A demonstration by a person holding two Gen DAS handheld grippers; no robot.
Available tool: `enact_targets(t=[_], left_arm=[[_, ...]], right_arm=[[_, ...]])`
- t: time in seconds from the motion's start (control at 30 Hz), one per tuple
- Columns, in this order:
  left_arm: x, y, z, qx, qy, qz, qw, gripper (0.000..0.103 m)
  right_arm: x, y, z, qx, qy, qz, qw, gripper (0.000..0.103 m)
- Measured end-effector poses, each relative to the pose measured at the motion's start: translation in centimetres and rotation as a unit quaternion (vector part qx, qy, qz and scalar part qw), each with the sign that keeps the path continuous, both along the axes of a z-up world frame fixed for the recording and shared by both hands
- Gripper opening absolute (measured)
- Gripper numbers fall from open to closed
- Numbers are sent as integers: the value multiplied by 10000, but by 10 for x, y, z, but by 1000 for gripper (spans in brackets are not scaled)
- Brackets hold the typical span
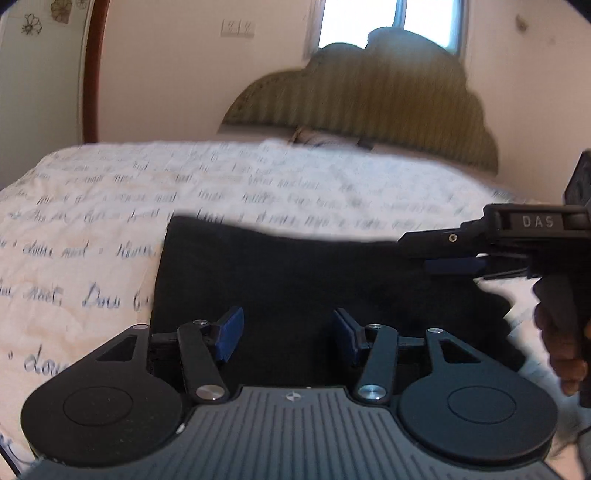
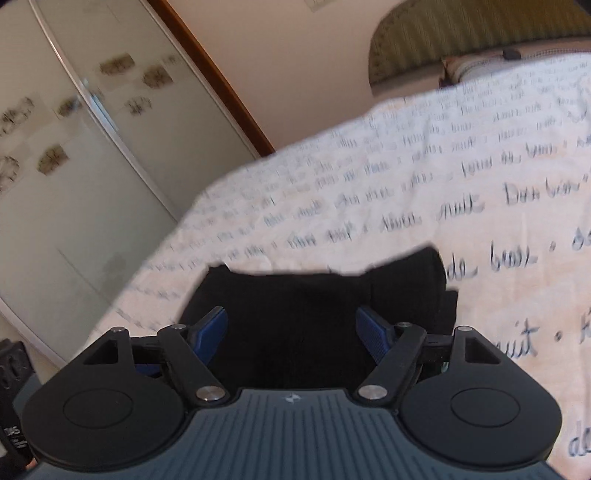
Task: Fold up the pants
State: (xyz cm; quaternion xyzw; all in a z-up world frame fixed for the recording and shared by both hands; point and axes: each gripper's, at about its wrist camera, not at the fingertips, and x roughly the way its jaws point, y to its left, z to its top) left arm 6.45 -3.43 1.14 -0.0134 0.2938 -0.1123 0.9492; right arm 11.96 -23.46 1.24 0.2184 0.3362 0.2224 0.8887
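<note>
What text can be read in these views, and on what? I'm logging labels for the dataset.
"DAS": white letters on the right gripper, seen from the left wrist.
"Dans", "nuit", "de beaux": my best guesses at cursive print on the bedspread; the rest is too blurred.
Small white marks on a black object at the right wrist view's lower left edge: too small to read.
Wall plate: unreadable.

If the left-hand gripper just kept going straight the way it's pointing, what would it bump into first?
Most likely the black folded pants lying on the white bedspread with handwriting print. The left gripper is open and angled down over the dark cloth, with nothing between its blue pads. Depth is hard to judge.
</note>
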Motion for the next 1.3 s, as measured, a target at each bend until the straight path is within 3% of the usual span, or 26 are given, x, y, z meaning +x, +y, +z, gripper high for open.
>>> enact_targets(t=[0.07, 0.17, 0.33, 0.43, 0.5, 0.57, 0.63, 0.83, 0.97, 1.07, 1.17, 1.3], left_arm=[[-1, 2, -8, -38, -129, 6, 9999, 60], [0, 1, -10, 71, -117, 4, 9999, 61], [-11, 9, 1, 20, -175, 93, 9998, 61], [-38, 19, 11, 67, -339, 134, 9993, 67], [-51, 21, 11, 155, -322, 42, 9994, 70], [-57, 18, 4, 373, -329, -53, 9987, 72], [-51, 18, -3, 341, -224, -29, 9992, 74], [-46, 18, -6, 270, -105, 98, 9995, 77], [-46, 16, -6, 301, -96, 110, 9994, 77], [-46, 14, -6, 352, -94, 115, 9993, 78], [-46, 15, -6, 336, -87, 112, 9993, 78], [-46, 15, -6, 332, -92, 110, 9993, 78]], right_arm=[[-11, -5, -7, 77, -285, 33, 9996, 76], [-19, -1, -9, -182, -539, 97, 9983, 76], [-44, 6, 14, -492, -570, -240, 9969, 76], [-81, -4, 23, -201, -816, -155, 9963, 81], [-92, -10, 12, -11, -631, -77, 9980, 92], [-95, -13, -8, -3, -478, -45, 9988, 93], [-98, -21, -16, 340, -571, -106, 9977, 93], [-98, -13, 4, 91, -477, -362, 9982, 93], [-99, -10, 25, 457, -769, -374, 9953, 93], [-85, 9, 29, -42, -707, -315, 9970, 93], [-67, 20, 8, -548, -261, -256, 9978, 93], [-73, 21, -6, -761, -491, -89, 9959, 93]])
